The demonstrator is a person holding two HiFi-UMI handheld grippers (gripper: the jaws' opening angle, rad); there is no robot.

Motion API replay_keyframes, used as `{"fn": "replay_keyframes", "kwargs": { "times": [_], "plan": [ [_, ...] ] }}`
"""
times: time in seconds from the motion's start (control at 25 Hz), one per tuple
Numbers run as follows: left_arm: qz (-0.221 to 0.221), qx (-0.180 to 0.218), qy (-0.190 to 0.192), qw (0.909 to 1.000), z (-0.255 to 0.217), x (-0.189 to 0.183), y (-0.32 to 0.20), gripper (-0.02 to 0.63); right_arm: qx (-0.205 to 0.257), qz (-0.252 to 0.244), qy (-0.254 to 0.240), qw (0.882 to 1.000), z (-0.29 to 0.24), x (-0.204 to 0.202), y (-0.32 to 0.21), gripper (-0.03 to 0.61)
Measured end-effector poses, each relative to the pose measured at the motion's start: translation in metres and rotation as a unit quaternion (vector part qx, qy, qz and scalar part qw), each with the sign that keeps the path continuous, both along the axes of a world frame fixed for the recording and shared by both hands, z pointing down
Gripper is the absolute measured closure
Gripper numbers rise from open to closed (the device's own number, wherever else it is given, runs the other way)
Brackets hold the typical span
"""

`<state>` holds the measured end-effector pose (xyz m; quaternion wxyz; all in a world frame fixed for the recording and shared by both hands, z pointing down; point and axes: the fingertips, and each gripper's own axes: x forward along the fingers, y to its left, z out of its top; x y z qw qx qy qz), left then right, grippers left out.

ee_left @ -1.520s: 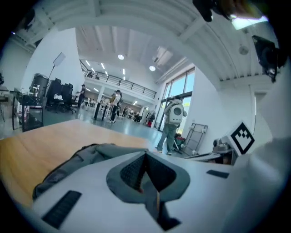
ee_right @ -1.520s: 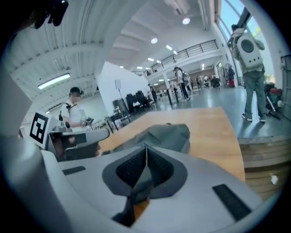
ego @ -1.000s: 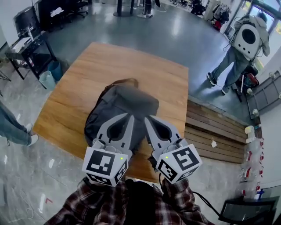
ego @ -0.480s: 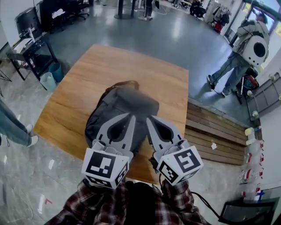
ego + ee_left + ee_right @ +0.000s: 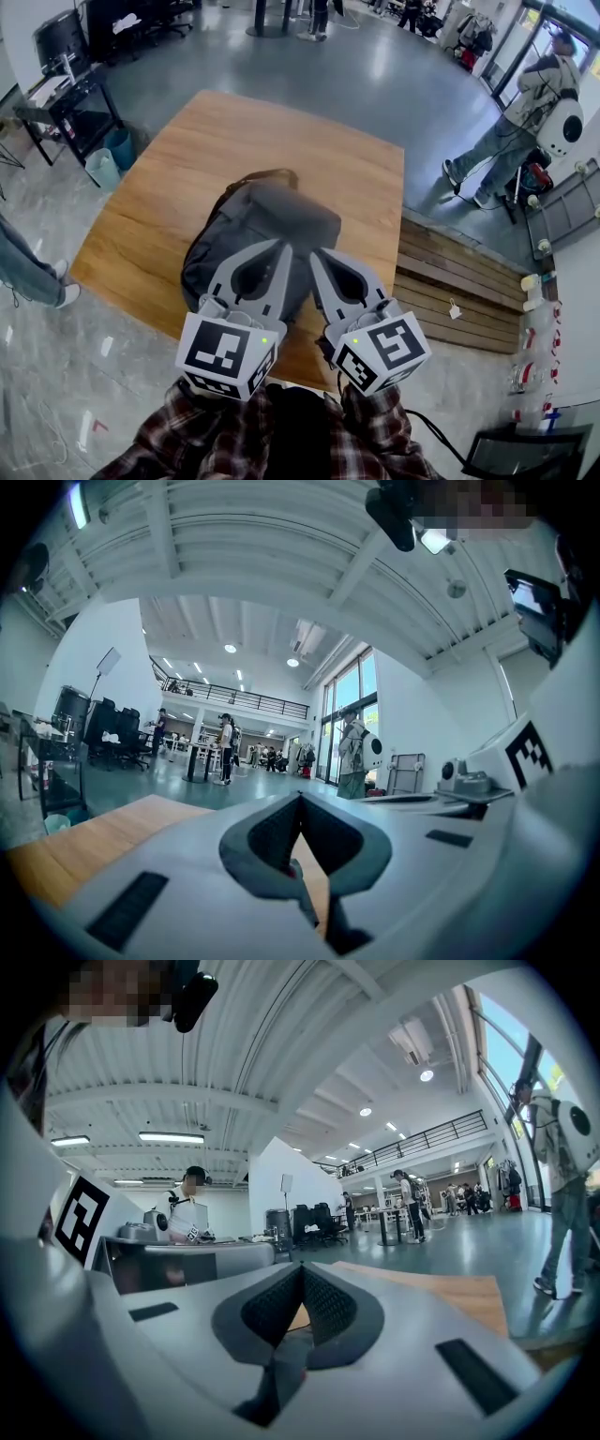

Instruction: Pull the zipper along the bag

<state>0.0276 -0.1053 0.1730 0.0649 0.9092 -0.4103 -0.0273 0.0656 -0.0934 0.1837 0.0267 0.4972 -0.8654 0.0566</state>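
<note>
1. Hardly anything has moved. Both grippers stay where they were, and only the person with the white pack point(image 5: 553, 103) far off has stepped to the right.
2. The left gripper point(image 5: 280, 247) has its jaws pressed tight together with nothing between them. The right gripper point(image 5: 315, 251) is the same.
3. The grey bag point(image 5: 281, 211) lies on the wooden table point(image 5: 234, 131), just under and ahead of both tips. Both grippers look about equally near it.
4. The bag's long way runs away from the person, with its strap point(image 5: 267, 174) at the far end. I cannot spot the zipper pull.
</note>
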Motion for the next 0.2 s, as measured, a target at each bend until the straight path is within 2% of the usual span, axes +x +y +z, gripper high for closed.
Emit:
{"fn": "replay_keyframes", "kwargs": {
  "times": [0.2],
  "plan": [
    [0.006, 0.002, -0.002, 1.0000, -0.0005, -0.0010, 0.0011, 0.604, 0.001, -0.001, 0.001, 1.000, -0.0011, -0.0032, 0.0004, 0.569]
  ]
}}
